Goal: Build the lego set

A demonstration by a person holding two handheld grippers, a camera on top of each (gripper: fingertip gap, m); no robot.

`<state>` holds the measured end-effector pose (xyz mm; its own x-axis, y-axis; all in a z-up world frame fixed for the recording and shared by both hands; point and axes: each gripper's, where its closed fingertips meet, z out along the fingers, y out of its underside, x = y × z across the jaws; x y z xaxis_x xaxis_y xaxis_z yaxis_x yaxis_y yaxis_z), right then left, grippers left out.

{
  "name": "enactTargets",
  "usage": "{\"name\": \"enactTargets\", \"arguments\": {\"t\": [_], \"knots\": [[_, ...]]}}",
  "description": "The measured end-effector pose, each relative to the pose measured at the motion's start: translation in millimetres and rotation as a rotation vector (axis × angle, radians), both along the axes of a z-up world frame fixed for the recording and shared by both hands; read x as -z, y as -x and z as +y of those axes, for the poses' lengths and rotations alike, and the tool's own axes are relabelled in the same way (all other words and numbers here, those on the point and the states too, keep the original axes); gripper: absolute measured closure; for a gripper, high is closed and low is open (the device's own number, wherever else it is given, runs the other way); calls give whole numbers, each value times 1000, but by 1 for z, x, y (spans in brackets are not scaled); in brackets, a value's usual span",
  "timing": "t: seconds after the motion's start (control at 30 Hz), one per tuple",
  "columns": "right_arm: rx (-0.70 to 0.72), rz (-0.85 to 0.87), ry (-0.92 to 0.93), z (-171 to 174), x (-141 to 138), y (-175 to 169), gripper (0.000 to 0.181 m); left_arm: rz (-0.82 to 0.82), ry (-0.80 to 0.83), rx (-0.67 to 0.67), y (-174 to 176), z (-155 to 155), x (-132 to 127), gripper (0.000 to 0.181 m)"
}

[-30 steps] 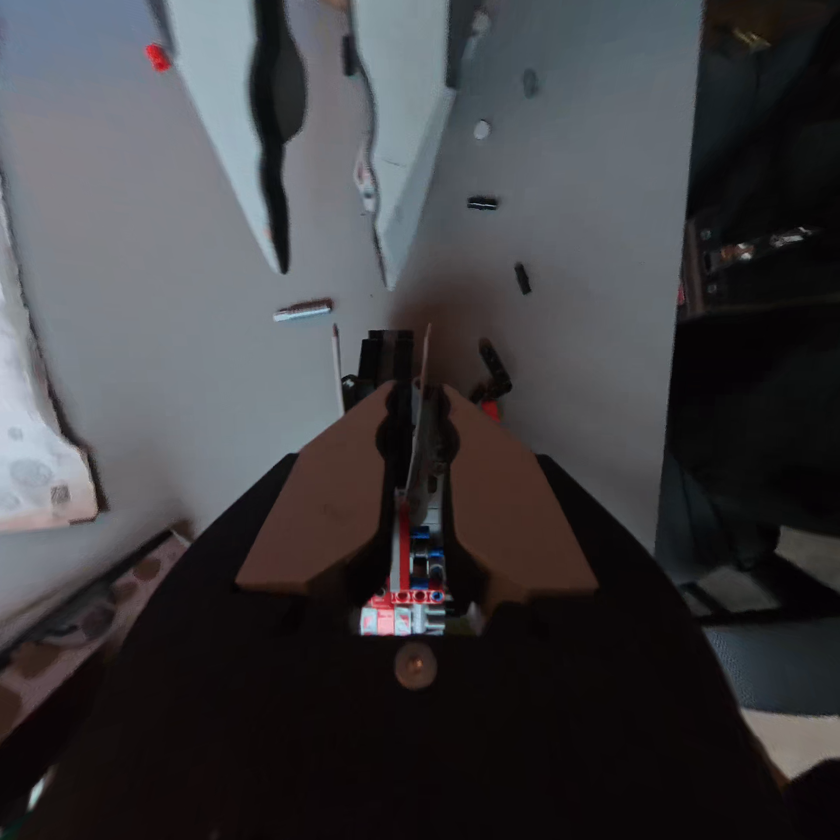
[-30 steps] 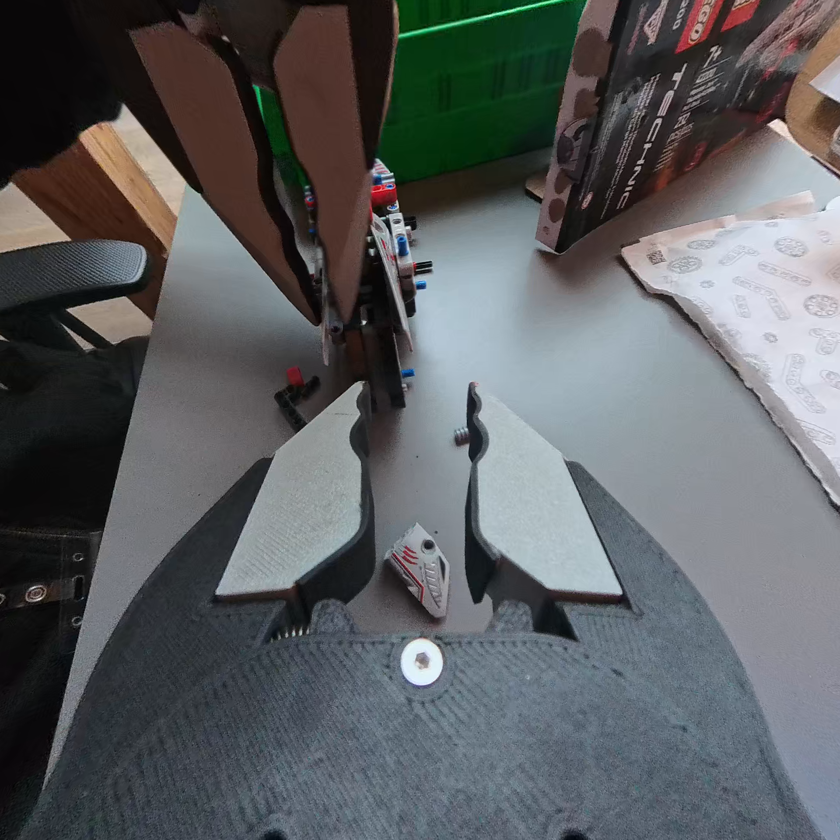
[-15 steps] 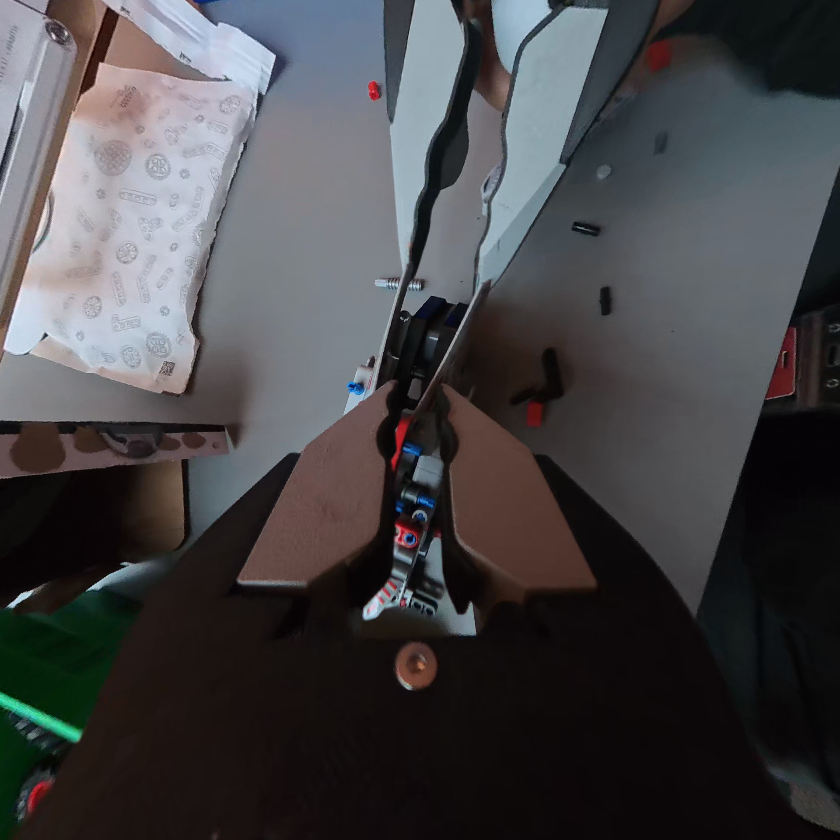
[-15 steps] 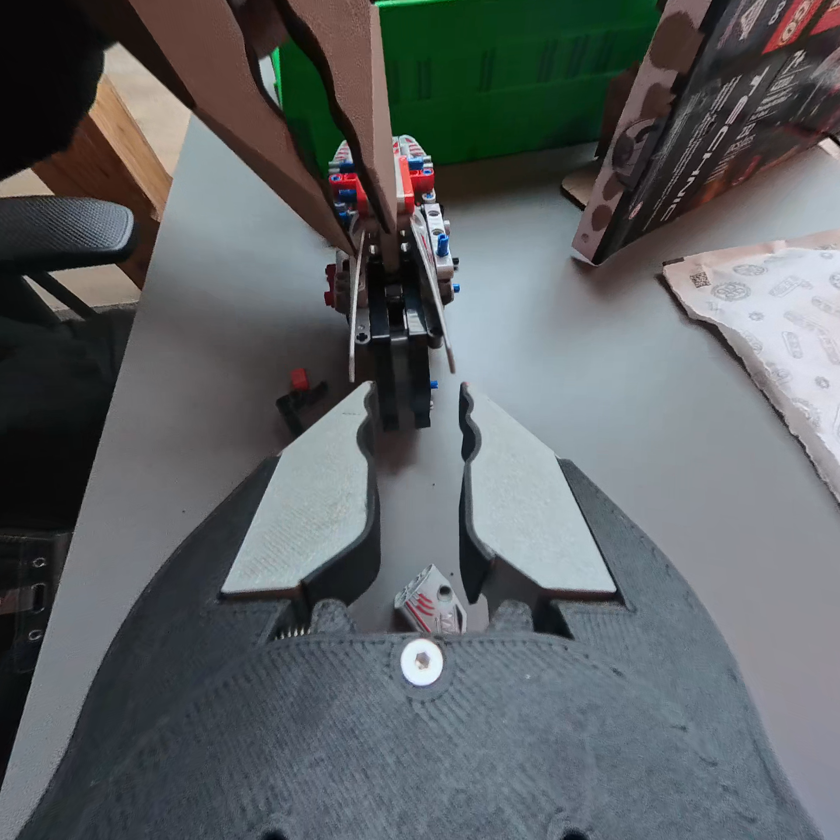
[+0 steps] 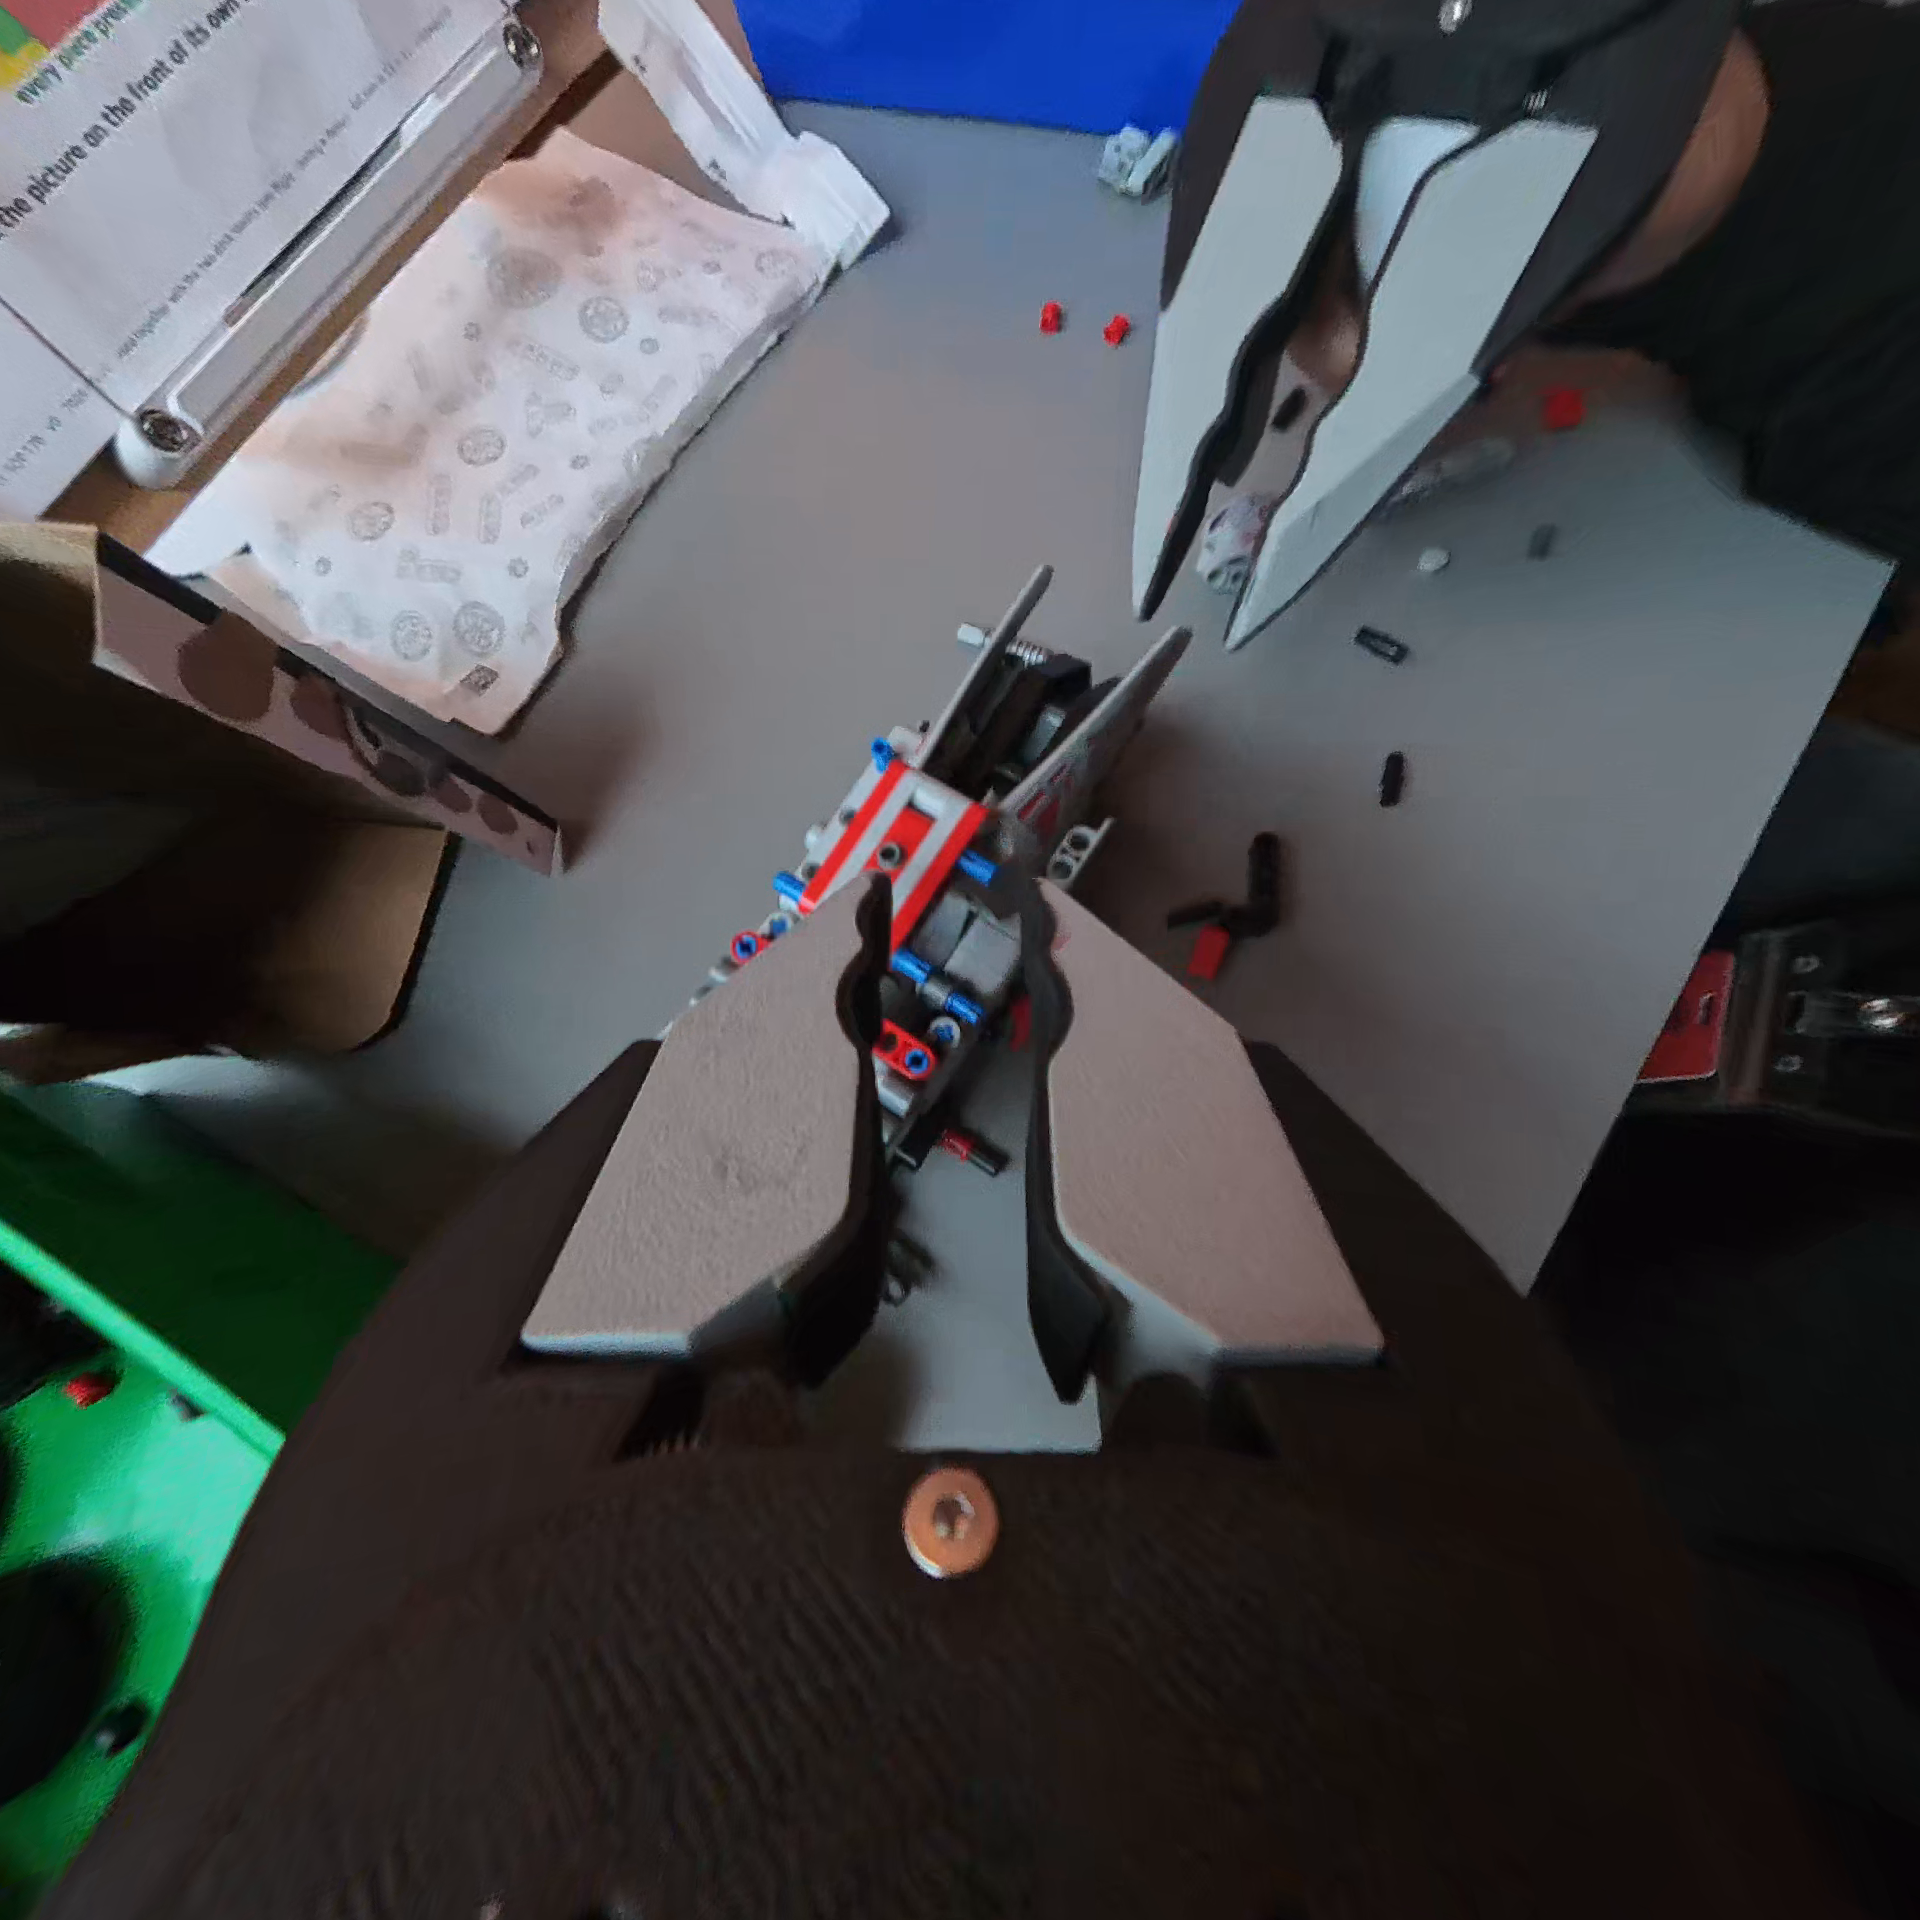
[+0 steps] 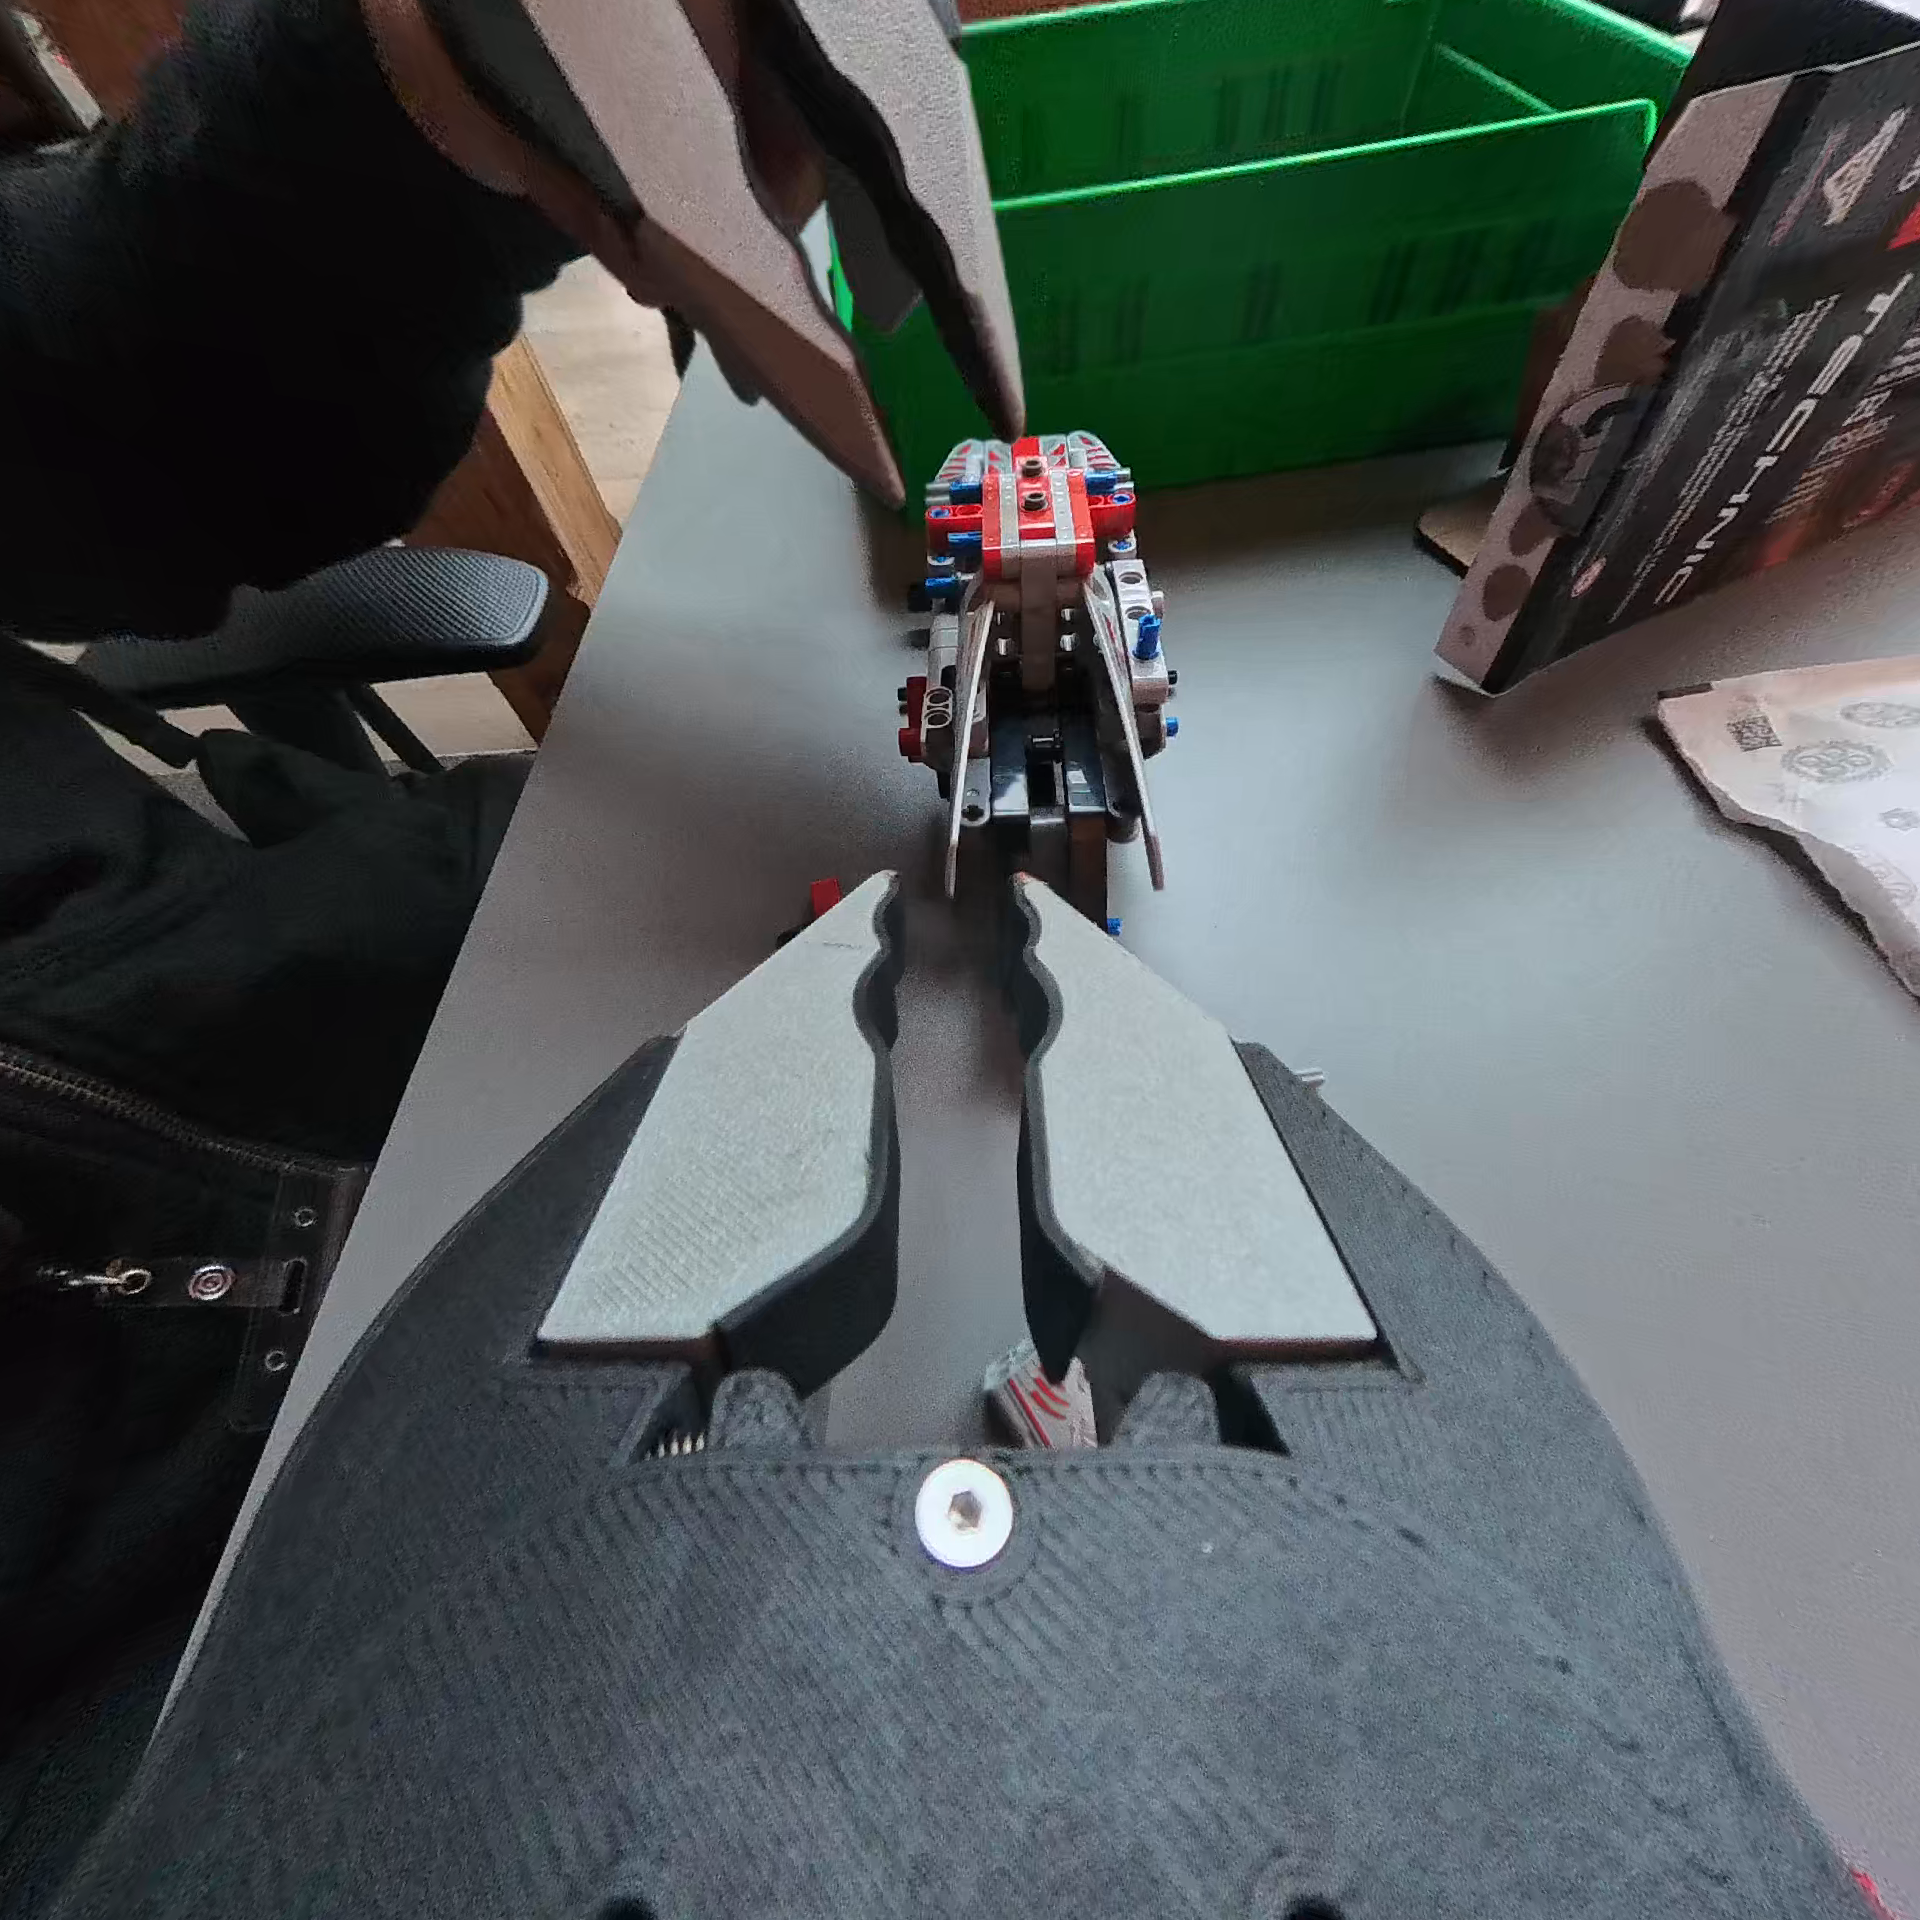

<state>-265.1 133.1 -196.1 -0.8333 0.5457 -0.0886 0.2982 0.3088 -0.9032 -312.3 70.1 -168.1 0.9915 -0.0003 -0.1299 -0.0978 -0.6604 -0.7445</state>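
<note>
My left claw [image 5: 951, 914] is letting go of the lego model [image 6: 1039, 644], which was clamped a moment ago and is now resting upright on the grey table [image 6: 1455, 987].

Both claws are hanging apart and empty: left just behind the model, right claw [image 6: 956, 899] just before it, I judge lining up for a new grip. A small printed panel [image 6: 1039, 1403] is lying under the right claw, farther from the model.

open hand-held gripper [image 5: 951, 914], lego model [image 5: 940, 831] beneath
</note>
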Motion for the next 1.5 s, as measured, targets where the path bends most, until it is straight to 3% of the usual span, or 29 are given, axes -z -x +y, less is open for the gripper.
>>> {"name": "enactTargets", "arguments": {"t": [0.1,0.17,0.47,0.6,0.73,1.0,1.17,1.3,1.5], "knots": [[10,-4,-32,-5,6,3,165,71,37,-25,2,-7,9,159],[5,12,-54,-8,6,3,181,110,40,-42,5,-8,12,157],[-20,-2,-13,-14,1,0,181,215,-22,-59,22,2,13,161],[-56,-30,-20,-14,7,-6,180,177,-42,-54,26,10,16,161],[-42,-40,-7,7,5,-10,178,155,-64,-65,29,11,18,163],[42,-48,-12,22,6,0,169,207,-112,48,-6,23,-4,155],[52,-76,-112,18,26,2,161,264,-50,148,-27,40,10,152],[70,-81,-141,22,31,4,161,301,-20,185,-30,48,22,167],[61,-89,-130,19,31,5,161,226,-66,186,-27,52,15,181]]}}
